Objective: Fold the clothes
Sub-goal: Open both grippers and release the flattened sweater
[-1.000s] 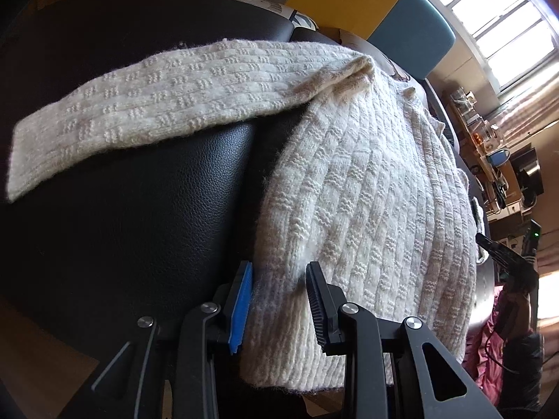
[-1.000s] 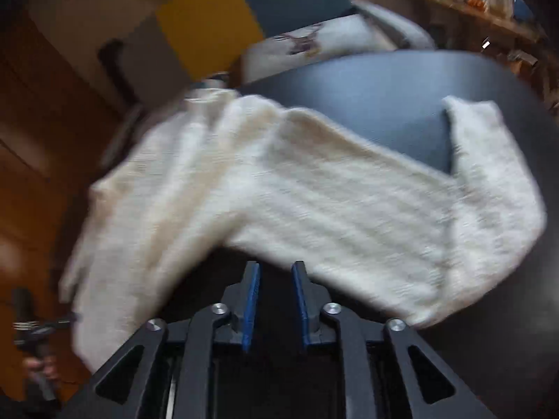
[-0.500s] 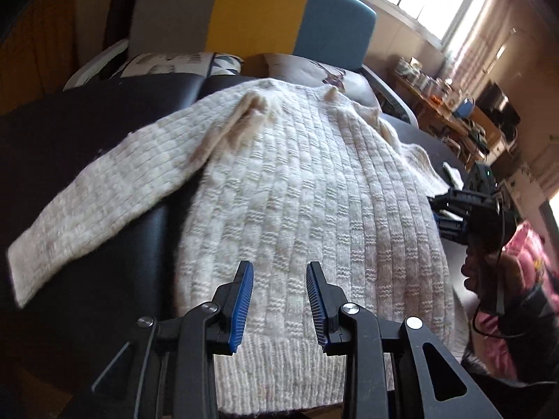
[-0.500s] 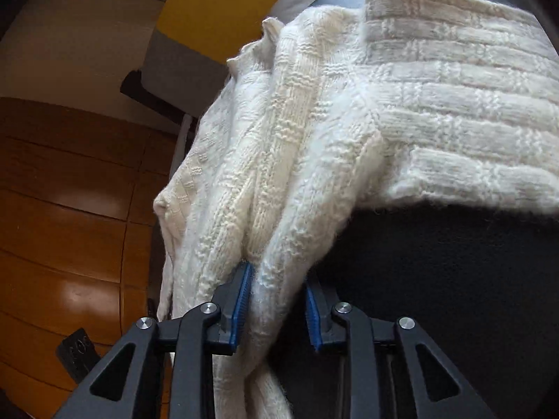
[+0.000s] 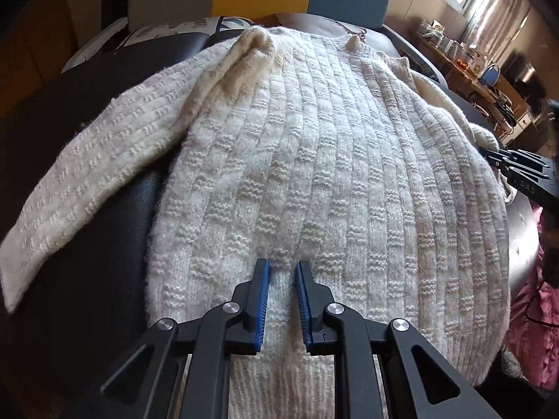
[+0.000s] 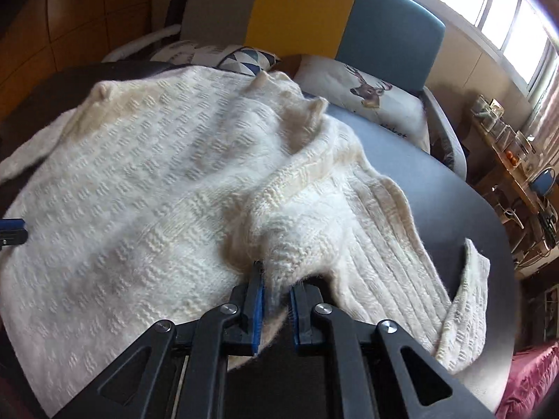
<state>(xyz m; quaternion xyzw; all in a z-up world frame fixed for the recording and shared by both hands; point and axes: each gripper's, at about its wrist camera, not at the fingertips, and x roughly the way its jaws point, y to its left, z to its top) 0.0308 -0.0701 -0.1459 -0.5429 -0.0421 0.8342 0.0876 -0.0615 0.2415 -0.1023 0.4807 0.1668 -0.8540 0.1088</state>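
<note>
A cream knitted sweater (image 5: 332,139) lies flat on a dark tabletop (image 5: 87,244), its left sleeve (image 5: 104,160) spread out to the side. My left gripper (image 5: 282,265) sits low on the body just above the hem, its jaws closing with a raised pinch of knit between the blue pads. In the right wrist view the sweater (image 6: 139,192) bunches where the right sleeve (image 6: 401,262) joins the body. My right gripper (image 6: 276,276) is shut on that fold. Each gripper shows in the other's view: the right gripper (image 5: 517,174), the left gripper (image 6: 10,230).
A chair with grey, yellow and blue back panels (image 6: 314,10) stands behind the table, holding a deer-print cushion (image 6: 370,94). Cluttered shelves (image 6: 506,146) line the right wall under windows. Pink cloth (image 5: 534,331) lies off the table's right edge. Bare tabletop (image 6: 454,202) surrounds the sweater.
The left gripper slid from the sweater's lower left corner to the middle near the hem and narrowed on the knit. The right gripper swung to the sleeve's base and closed on a fold.
</note>
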